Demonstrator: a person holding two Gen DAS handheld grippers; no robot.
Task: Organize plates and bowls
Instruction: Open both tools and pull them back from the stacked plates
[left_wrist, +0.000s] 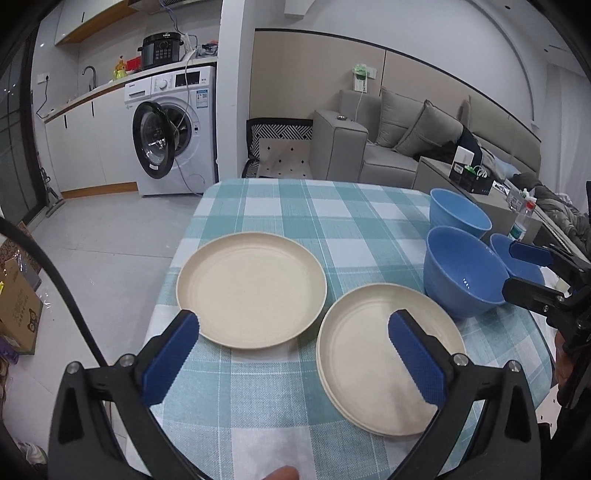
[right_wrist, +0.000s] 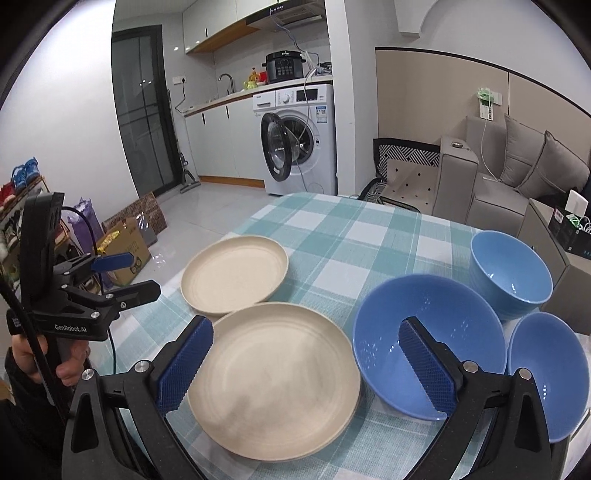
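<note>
Two cream plate spots lie on the checked tablecloth: a single plate (left_wrist: 251, 290) (right_wrist: 234, 273) farther off, and a stack of plates (left_wrist: 384, 362) (right_wrist: 275, 380) nearer. Three blue bowls stand to the right: a large one (left_wrist: 461, 271) (right_wrist: 428, 343), a far one (left_wrist: 458, 214) (right_wrist: 511, 273) and a near-right one (left_wrist: 517, 264) (right_wrist: 546, 376). My left gripper (left_wrist: 295, 354) (right_wrist: 127, 273) is open and empty, above the table between the plates. My right gripper (right_wrist: 306, 363) (left_wrist: 517, 269) is open and empty, above the stack and the large bowl.
The table (left_wrist: 295, 206) has a rounded edge at left and far side. Beyond it are a washing machine (left_wrist: 173, 129) with open door, a grey sofa (left_wrist: 406, 140), a side table with boxes (left_wrist: 469, 177) and cartons on the floor (right_wrist: 125, 251).
</note>
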